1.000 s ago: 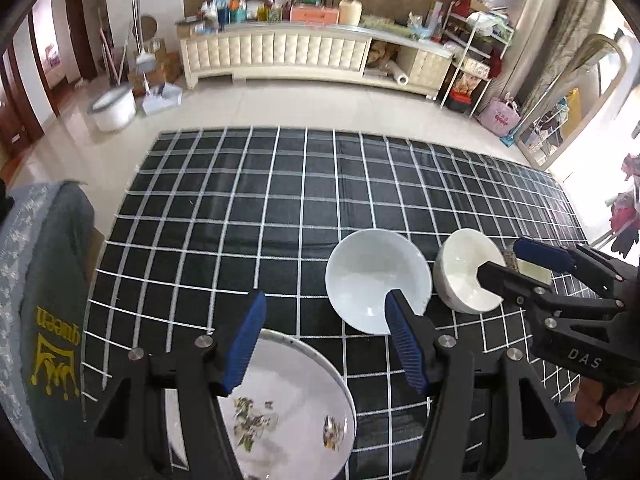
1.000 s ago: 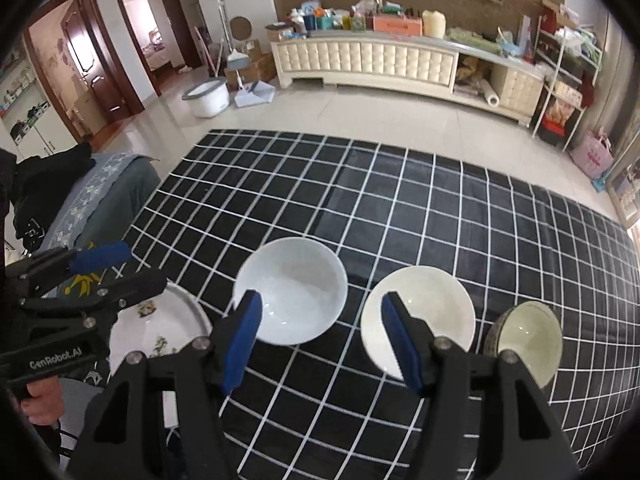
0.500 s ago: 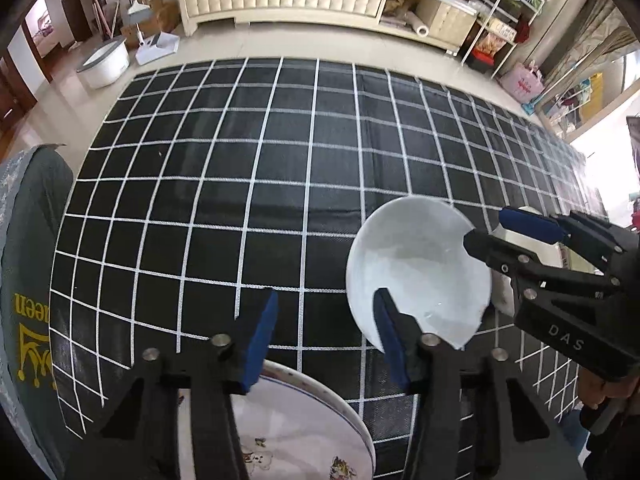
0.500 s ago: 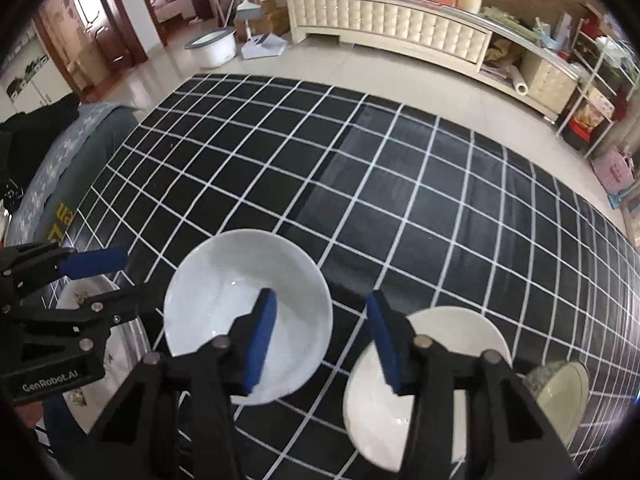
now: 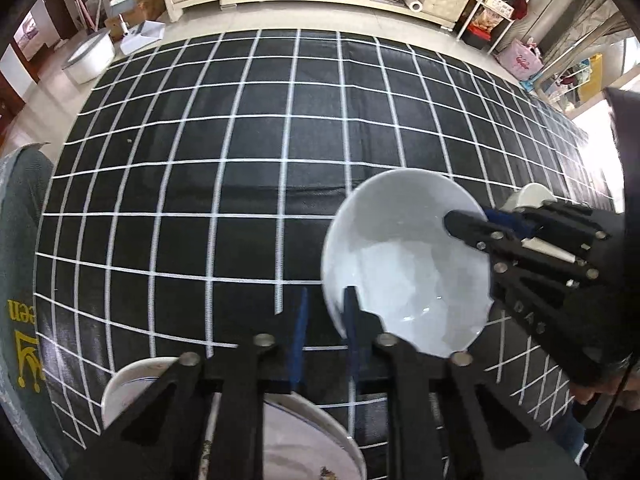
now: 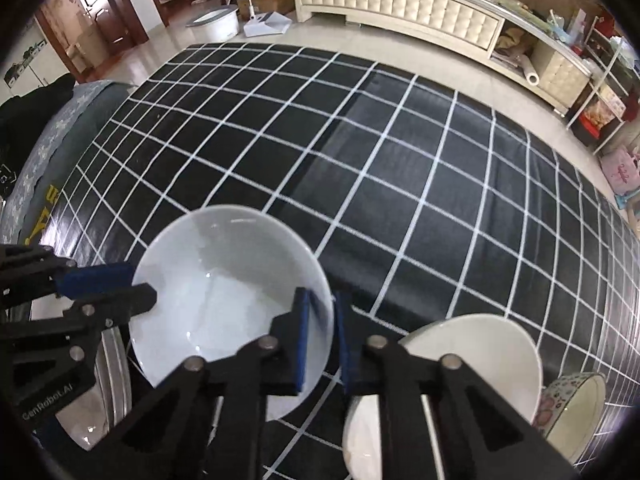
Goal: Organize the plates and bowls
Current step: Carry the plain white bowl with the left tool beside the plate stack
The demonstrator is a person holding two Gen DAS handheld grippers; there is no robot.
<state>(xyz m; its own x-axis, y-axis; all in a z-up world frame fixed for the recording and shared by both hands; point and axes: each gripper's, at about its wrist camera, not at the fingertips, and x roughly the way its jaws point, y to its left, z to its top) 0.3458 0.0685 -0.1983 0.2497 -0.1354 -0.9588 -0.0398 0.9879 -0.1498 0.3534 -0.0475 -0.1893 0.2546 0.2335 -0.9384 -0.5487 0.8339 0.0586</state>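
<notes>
The white bowl [image 6: 228, 300] sits near the counter's [image 6: 360, 160] front edge, pinched at opposite rims by both grippers — left gripper [image 5: 326, 320] and right gripper [image 6: 320, 336], jaws narrow on the wall. Lift both evenly, keeping it level — uneven pull could slip the glazed rim.

Both tools point steeply down. The left tool [image 5: 325, 312] is closed, its blue pads pinching the left rim of the white bowl [image 5: 404, 264]. The right tool [image 6: 320, 320] is closed too and pinches the right rim of the same bowl. They face each other across it.
</notes>
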